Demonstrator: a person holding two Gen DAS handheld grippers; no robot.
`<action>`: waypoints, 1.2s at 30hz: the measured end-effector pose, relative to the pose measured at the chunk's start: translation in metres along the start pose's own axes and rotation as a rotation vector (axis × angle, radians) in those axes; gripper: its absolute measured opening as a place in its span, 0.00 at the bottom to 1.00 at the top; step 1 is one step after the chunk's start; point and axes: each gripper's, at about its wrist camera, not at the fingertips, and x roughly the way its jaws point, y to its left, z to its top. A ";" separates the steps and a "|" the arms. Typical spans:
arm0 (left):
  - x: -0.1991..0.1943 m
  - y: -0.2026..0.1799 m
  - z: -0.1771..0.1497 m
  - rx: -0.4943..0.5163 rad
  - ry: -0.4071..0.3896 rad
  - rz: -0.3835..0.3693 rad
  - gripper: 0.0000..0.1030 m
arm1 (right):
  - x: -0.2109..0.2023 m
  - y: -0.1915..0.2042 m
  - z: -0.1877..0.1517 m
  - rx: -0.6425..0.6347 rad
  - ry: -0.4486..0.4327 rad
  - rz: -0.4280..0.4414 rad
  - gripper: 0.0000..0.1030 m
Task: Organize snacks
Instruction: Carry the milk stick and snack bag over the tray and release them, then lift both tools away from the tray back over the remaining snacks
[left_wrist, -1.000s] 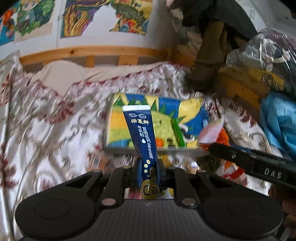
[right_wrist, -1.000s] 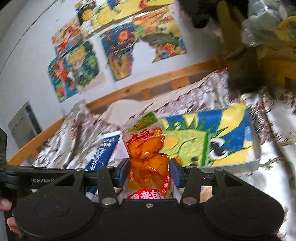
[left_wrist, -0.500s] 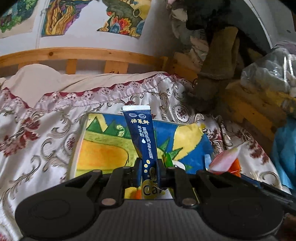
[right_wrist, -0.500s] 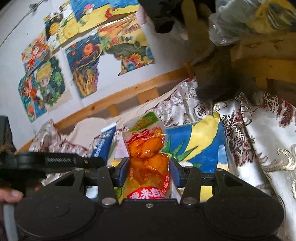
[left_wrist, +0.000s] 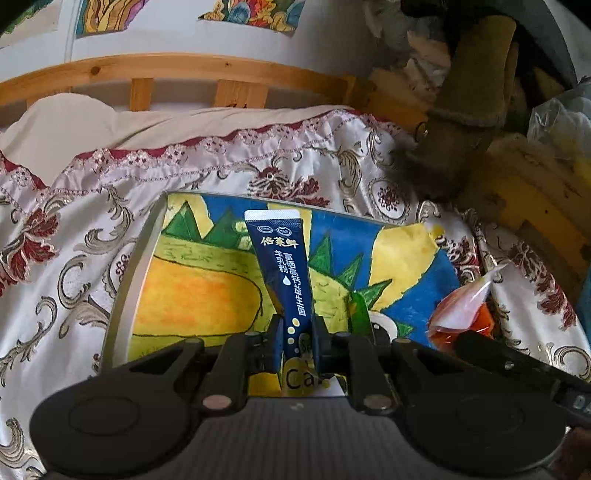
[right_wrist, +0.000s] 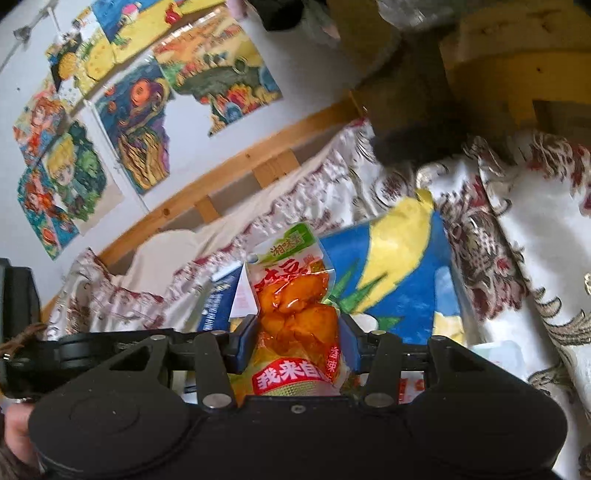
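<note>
My left gripper (left_wrist: 297, 345) is shut on a dark blue stick sachet (left_wrist: 282, 269) with white Chinese print, held upright over a shallow tray (left_wrist: 125, 280) with a painted dinosaur lining. My right gripper (right_wrist: 297, 341) is shut on an orange snack packet (right_wrist: 295, 302) with a green top, held above the same tray (right_wrist: 402, 273). The orange packet (left_wrist: 465, 314) and the right gripper's black arm show at the right of the left wrist view. The blue sachet (right_wrist: 218, 302) shows just left of the packet in the right wrist view.
The tray lies on a floral cream-and-red bedspread (left_wrist: 62, 236). A wooden bed rail (left_wrist: 177, 70) and posters (right_wrist: 136, 122) are behind. Piled clothes and bags (left_wrist: 476, 92) crowd the right side. More snack packets (right_wrist: 413, 387) lie under the right gripper.
Both grippers have moved forward and down over the tray, which now looks larger and closer. Each still holds its snack.
</note>
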 end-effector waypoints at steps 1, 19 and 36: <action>0.001 -0.001 -0.001 0.002 0.005 0.002 0.16 | 0.002 -0.003 0.000 0.012 0.005 -0.002 0.48; 0.045 0.004 0.003 0.030 0.106 0.052 0.16 | 0.060 -0.024 0.006 0.021 0.064 -0.132 0.48; 0.033 0.001 -0.004 0.022 0.072 0.084 0.42 | 0.065 -0.008 -0.002 -0.091 0.087 -0.196 0.71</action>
